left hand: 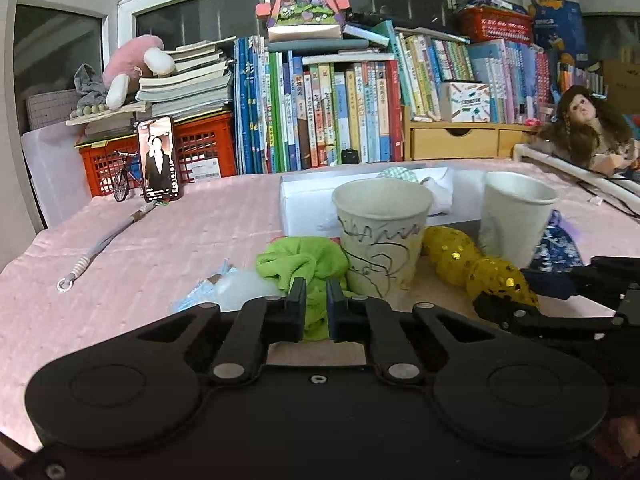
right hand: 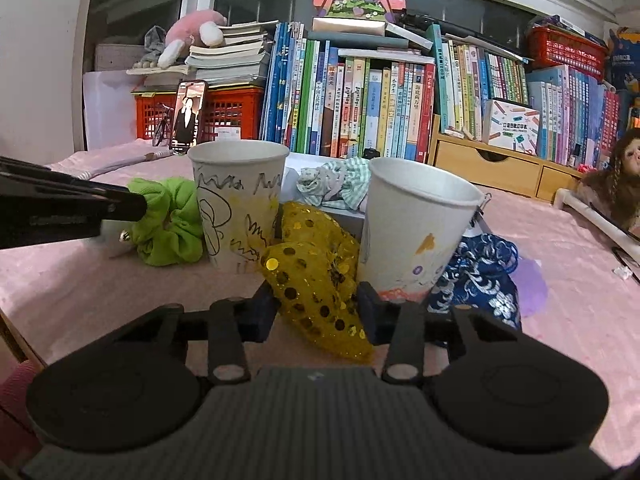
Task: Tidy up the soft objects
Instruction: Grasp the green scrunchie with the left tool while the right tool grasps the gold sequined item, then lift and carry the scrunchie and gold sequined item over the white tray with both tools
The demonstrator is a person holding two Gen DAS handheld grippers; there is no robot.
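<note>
- Pink quilted cloth point(left hand: 168, 240) covers the table, with crowded bookshelves point(left hand: 340, 112) behind.
- My left gripper point(left hand: 316, 300) pinches the green scrunchie point(left hand: 304, 264) beside the scribbled cup point(left hand: 380, 236).
- My right gripper point(right hand: 316, 304) brackets the yellow sequined scrunchie point(right hand: 316, 276), pads seemingly touching; I can't confirm the grip.

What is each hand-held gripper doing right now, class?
Left hand-held gripper: shut on the green scrunchie.
Right hand-held gripper: partly closed around the yellow sequined scrunchie; a firm grip cannot be told.
</note>
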